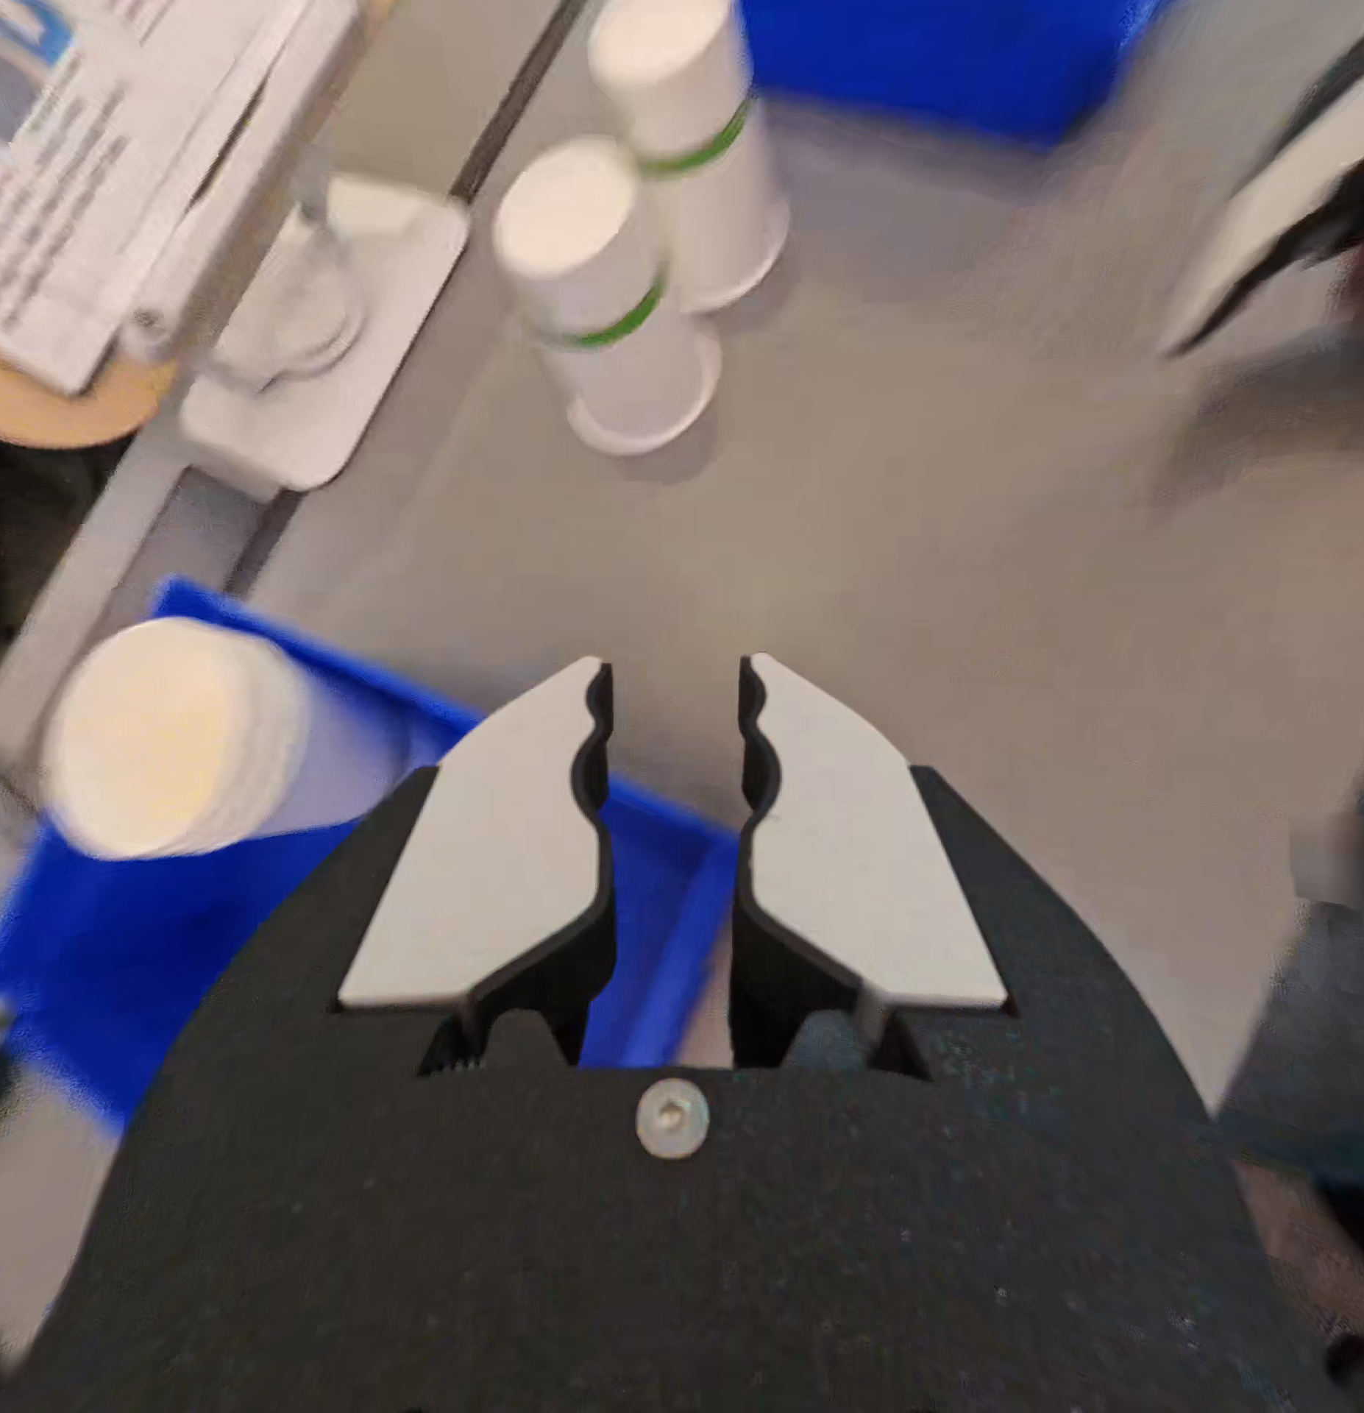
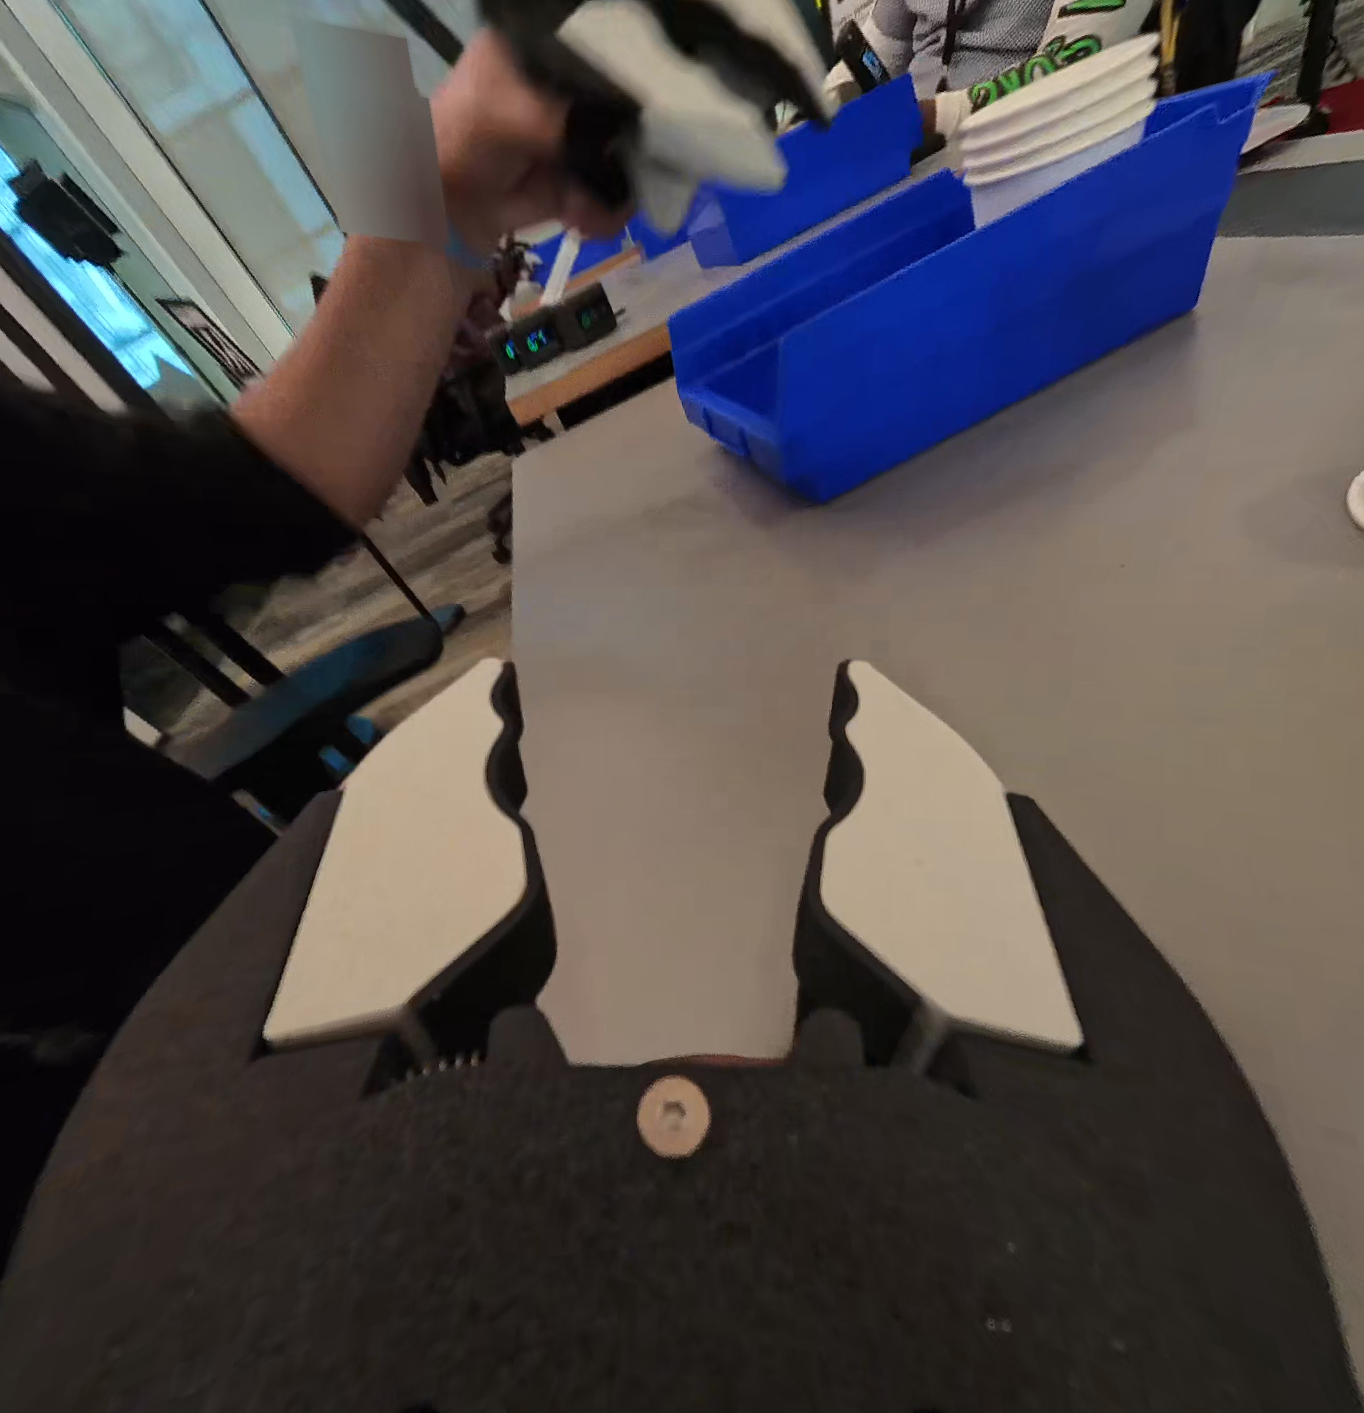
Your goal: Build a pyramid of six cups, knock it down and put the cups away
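We find the left gripper (image 1: 673, 673) narrowly parted, empty, above the blue bin (image 1: 656, 910) rim. The right gripper (image 2: 675, 673) gapes wide, empty, over bare table (image 2: 969, 581) near its edge, short of that bin.

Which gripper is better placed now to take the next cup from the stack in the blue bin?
Probably the left gripper: open, it hangs over the blue bin beside the stacked cups. The right gripper, also open, faces bare table.

Small black boxes (image 2: 560, 332) with lit green displays are sitting on a wooden desk (image 2: 587, 382) beyond the grey table (image 2: 969, 612); printed papers (image 1: 90, 168) are lying nearby.
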A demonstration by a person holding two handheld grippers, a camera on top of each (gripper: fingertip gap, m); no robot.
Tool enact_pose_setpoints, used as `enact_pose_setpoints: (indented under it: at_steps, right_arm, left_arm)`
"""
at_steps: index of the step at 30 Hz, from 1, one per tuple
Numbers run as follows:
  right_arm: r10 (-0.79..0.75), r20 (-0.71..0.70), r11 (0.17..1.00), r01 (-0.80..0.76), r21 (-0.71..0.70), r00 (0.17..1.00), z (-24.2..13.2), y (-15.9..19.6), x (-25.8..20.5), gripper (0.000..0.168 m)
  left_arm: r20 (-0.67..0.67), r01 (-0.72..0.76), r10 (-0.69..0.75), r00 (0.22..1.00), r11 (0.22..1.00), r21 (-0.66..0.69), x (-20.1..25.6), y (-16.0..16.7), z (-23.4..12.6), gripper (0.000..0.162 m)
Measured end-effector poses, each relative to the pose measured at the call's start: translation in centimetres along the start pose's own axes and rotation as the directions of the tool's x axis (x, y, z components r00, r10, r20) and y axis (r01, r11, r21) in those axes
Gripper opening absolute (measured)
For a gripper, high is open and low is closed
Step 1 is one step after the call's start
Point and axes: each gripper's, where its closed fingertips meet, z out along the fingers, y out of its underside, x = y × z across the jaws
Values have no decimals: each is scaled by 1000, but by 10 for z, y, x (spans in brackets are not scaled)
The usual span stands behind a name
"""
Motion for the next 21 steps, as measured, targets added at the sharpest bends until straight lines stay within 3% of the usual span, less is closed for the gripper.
enact_pose_setpoints:
  at_steps: [4,7,16,21]
  right_arm:
    - [-61,-6,996,60,-69,998,6,15,-4,74]
    - [-60,14,994,61,-89,998,9,19,-6,72]
    - [-22,25,995,24,-94,999,6,20,-2,70]
    - [11,43,997,-8,-82,999,4,17,-2,67]
  left_arm:
    - [57,-39,57,997,963,-266,-98,42,13,31]
    - [23,-58,71,997,932,-357,-138,62,25,29]
    - [-96,-49,15,995,927,-373,-157,65,45,26]
    - [-141,-57,1,990,917,-395,-153,69,48,6]
